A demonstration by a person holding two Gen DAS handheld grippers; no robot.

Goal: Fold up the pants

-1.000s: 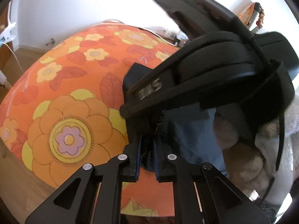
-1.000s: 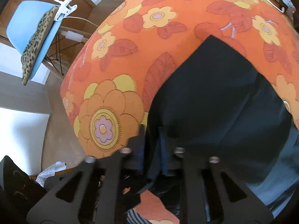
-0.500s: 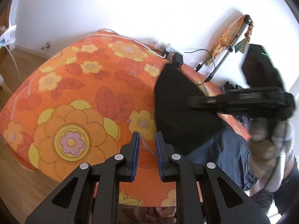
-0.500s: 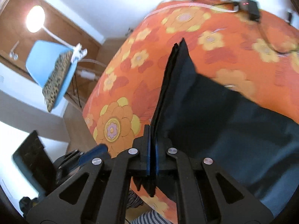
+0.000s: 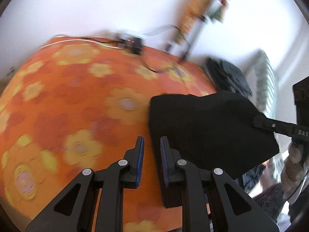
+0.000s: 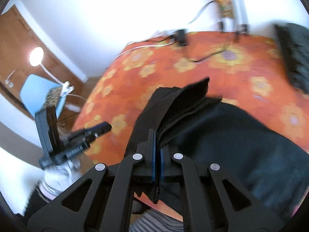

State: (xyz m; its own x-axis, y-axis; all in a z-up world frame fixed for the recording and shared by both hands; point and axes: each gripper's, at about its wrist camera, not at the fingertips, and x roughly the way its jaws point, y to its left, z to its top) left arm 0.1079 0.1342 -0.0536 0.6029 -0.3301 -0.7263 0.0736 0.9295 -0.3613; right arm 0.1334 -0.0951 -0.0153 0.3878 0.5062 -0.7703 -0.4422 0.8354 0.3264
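Pants (image 6: pixel 222 135), black and bunched in layered folds mid-frame, clamped in the right gripper (image 6: pixel 157 150); left gripper (image 5: pixel 151 160) slightly apart, empty.

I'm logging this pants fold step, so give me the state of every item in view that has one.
black pants: partly lifted off the bed, one edge bunched in the right gripper's jaws
right gripper: shut on the pants
left gripper: jaws slightly apart, nothing between them
lamp: on
orange floral bedspread: spread over the bed
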